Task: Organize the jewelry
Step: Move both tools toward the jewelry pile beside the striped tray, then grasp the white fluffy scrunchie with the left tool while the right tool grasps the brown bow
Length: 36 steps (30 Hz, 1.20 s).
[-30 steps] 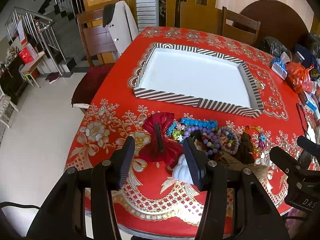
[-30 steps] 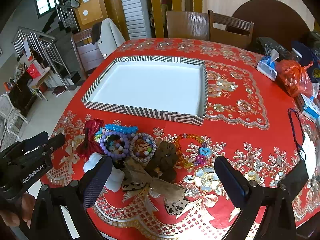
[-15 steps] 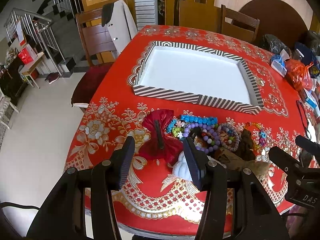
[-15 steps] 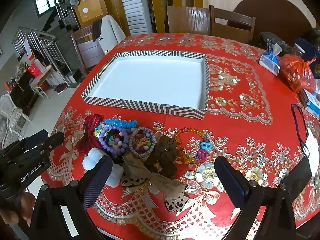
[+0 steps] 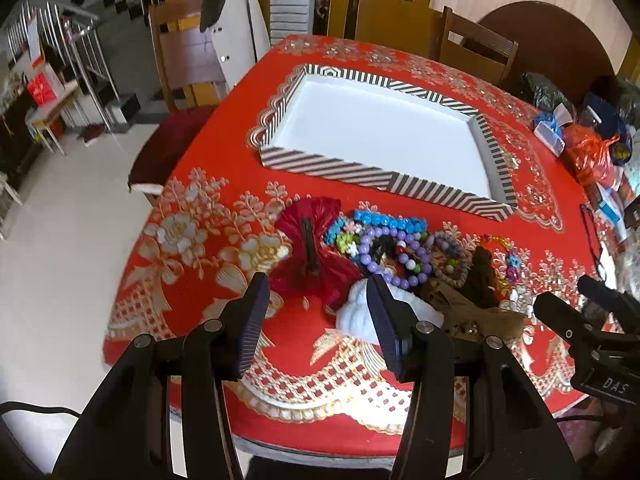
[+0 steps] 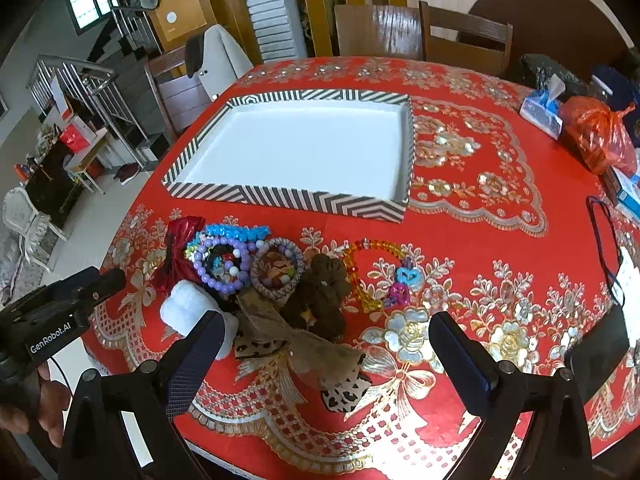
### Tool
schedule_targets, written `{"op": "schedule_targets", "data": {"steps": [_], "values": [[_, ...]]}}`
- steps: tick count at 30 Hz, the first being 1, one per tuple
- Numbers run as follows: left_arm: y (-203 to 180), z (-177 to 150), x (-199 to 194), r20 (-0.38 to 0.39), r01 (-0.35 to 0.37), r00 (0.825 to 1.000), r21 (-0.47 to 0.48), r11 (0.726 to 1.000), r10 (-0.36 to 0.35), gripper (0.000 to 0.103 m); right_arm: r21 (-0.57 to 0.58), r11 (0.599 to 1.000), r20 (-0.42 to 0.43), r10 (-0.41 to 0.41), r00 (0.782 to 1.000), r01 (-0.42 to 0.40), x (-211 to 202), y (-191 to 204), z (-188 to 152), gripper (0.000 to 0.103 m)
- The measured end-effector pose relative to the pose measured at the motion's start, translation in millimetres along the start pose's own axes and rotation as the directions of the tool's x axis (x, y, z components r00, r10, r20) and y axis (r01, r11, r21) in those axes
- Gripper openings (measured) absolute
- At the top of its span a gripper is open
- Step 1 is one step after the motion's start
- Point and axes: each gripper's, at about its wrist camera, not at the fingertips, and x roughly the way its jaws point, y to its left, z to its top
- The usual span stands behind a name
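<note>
Hovering over near edge of round table [image 6: 480, 208], red cloth w/ gold floral print.

Jewelry lying heaped in a row, long axis running left-right along near edge, parallel to tray's near wall:
- red bow clip [image 5: 310, 252], shiny pleated fabric, dark bar clip pointing near-far
- blue bead strand [image 6: 236, 233], faceted
- purple bead bracelet [image 6: 222, 264], round smooth beads, ring shape, lying flat
- woven ring bracelet [image 6: 278, 268], touching purple one
- brown fuzzy piece [image 6: 320, 292], lumpy
- amber/clear bead bracelet [image 6: 372, 268] w/ blue + pink charms, rightmost
- white fluffy scrunchie [image 5: 360, 312] and leopard-print bow [image 6: 296, 344] nearest edge.

Tray [image 6: 288, 196]: rectangular, b/w chevron walls, plain white floor, sitting just beyond the heap, apart from it.

Left gripper [image 5: 316, 316]: jaws spread wide, gripping nothing, aiming down at bow clip/scrunchie. Right gripper [image 6: 324, 348]: jaws likewise spread, nothing between pads, hanging above leopard bow.
</note>
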Motion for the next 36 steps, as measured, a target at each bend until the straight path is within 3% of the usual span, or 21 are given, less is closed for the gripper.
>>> {"op": "schedule_targets", "data": {"steps": [9, 24, 32, 36], "values": [[-13.6, -6.4, 14.9, -0.074, 0.060, 0.995, -0.003, 0.998, -0.060, 0.054, 0.024, 1.000, -0.023, 0.018, 1.000, -0.017, 1.6, -12.5, -4.5, 0.102], [-22.7, -10.9, 28.7, -0.125, 0.065, 0.990, 0.021, 0.998, -0.062, 0.054, 0.063, 0.997, -0.045, 0.048, 0.998, -0.045, 4.2, -25.3, -7.9, 0.102], [-18.0, -16.5, 43.7, -0.174, 0.115, 0.978, 0.005, 0.993, -0.113, 0.056, 0.089, 0.994, -0.050, 0.071, 0.996, -0.066, 7.6, -30.1, -10.1, 0.102], [-18.5, -16.9, 59.6, -0.207, 0.152, 0.966, -0.025, 0.988, -0.154, 0.056, 0.114, 0.989, -0.035, 0.101, 0.994, -0.097, 19.2, -33.8, -7.2, 0.090]]}}
